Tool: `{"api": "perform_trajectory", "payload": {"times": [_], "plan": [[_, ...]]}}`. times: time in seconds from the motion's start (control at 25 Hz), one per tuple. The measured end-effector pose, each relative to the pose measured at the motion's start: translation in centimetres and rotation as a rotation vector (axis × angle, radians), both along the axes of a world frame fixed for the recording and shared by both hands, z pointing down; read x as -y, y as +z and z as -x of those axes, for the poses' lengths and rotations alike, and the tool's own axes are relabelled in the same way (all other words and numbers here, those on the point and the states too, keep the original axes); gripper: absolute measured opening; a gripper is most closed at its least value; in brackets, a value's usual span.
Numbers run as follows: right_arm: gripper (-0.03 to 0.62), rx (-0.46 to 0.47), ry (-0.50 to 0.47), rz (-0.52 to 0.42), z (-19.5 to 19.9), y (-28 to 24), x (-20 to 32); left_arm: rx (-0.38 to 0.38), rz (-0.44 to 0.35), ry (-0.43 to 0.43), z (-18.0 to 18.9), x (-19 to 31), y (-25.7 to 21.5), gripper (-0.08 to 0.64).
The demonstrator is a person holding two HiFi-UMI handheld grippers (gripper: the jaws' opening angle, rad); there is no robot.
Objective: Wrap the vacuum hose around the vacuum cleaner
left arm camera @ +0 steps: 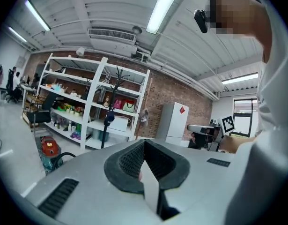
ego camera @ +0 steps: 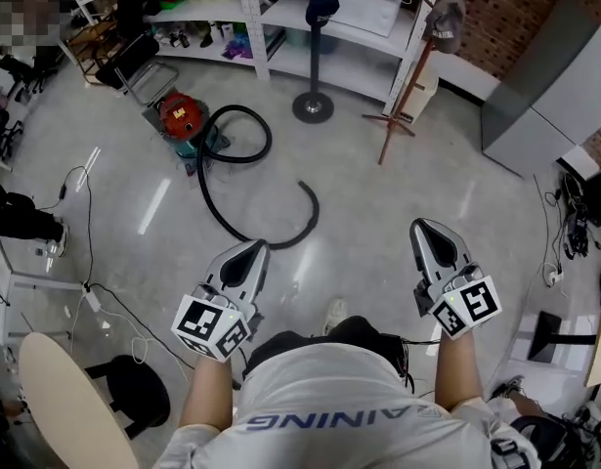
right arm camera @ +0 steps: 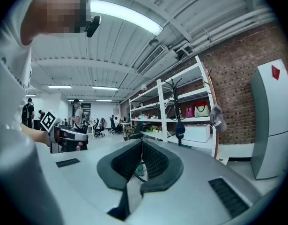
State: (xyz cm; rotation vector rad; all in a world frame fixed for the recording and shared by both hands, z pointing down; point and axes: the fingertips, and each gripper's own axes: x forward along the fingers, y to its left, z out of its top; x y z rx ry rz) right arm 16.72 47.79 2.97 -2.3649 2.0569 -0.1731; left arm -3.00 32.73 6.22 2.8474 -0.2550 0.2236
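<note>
1. Shelving unit [ego camera: 249, 20]: white metal rack along the far wall, at twelve o'clock from the person. Not part of the job.
2. Vacuum hose [ego camera: 214, 211]: black and ribbed, lying on the grey floor. It loops beside the cleaner at eleven o'clock, then sweeps in a wide arc toward the person, and its free end curls up near twelve o'clock. None of it is wound on yet. Judged light, springy and inclined to uncoil, with ribs that give the pads purchase. It is best taken near the free end, with a second hold further along to guide each turn.
3. Vacuum cleaner [ego camera: 181, 115]: red-topped canister on a teal body, at eleven o'clock, well apart from both grippers. Probably heavy enough to stay put under a gentle pull, though it may roll or tip if tugged hard.
4. Left gripper [ego camera: 253, 249]: at seven o'clock in the head view, jaws closed tip to tip, holding nothing.
5. Right gripper [ego camera: 422, 228]: at five o'clock, jaws likewise pressed together and empty.
</note>
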Motion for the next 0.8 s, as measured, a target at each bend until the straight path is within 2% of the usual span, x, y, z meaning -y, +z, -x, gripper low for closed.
{"api": "perform_trajectory", "payload": {"times": [0.12,0.24,0.52,0.8], "plan": [[0.009,0.036,-0.05,-0.001,-4.3,0.6,1.6,-0.002,-0.004,-0.069,-2.6,0.4,-0.6,0.014],[0.009,0.061,-0.106,-0.006,-6.2,1.0,4.4,0.01,-0.01,-0.124,-3.7,1.8,-0.8,0.014],[0.009,0.101,-0.251,0.027,-6.2,3.6,11.7,0.033,0.003,-0.223,-3.9,6.4,0.7,0.014],[0.009,0.04,-0.416,0.093,-3.4,4.7,20.7,0.003,0.037,-0.3,-2.7,14.2,2.9,0.014]]}}
